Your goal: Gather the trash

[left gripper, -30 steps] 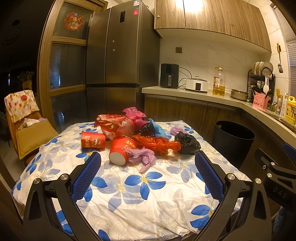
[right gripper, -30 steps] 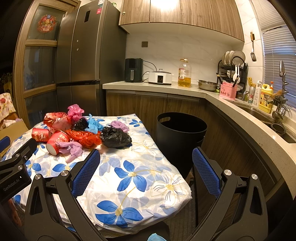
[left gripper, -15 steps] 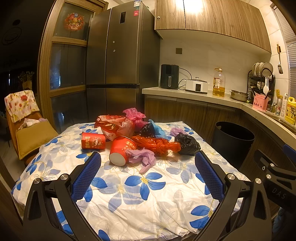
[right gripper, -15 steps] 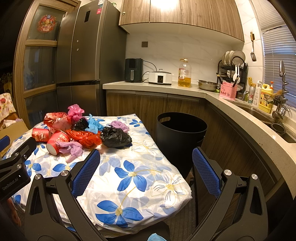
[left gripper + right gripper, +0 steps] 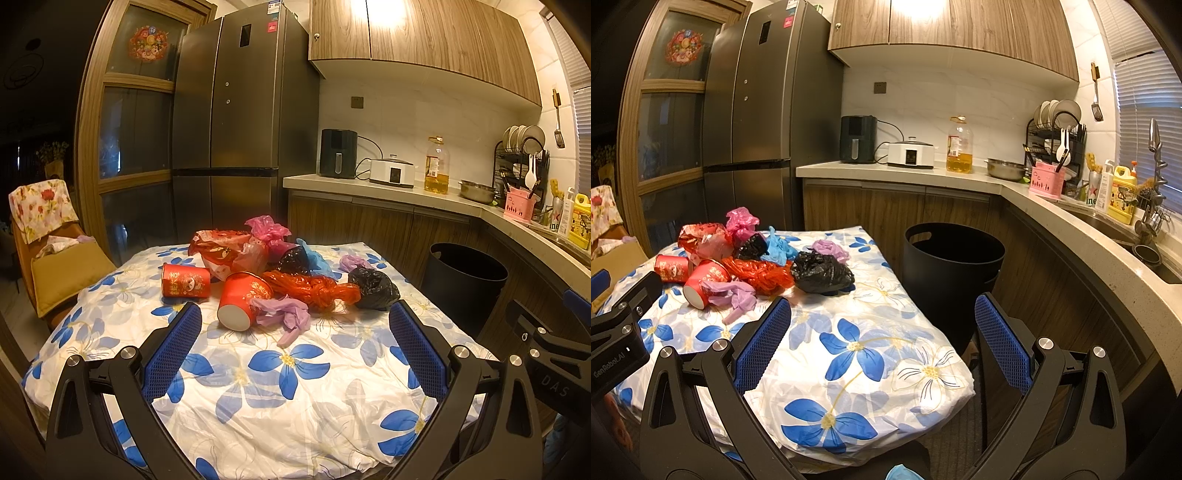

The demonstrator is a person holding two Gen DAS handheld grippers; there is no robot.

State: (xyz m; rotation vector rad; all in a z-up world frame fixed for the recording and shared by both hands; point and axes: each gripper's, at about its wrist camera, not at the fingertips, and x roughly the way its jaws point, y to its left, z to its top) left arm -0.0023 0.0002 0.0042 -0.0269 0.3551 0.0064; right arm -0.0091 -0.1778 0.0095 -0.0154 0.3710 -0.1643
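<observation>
Left claw (image 5: pixel 295 339) gapes wide and empty, held level above the near side of the counter (image 5: pixel 295 406), aimed at the trash pile (image 5: pixel 280 277) at the far side. Right claw (image 5: pixel 882 332), equally wide and empty, hovers over the counter's corner, the black bin (image 5: pixel 953 258) just beyond.

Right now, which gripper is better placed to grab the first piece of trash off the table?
Probably the left gripper: open and aimed squarely at the trash pile. The right gripper, also open, faces the table corner and black bin, with the pile off to its left.
</observation>
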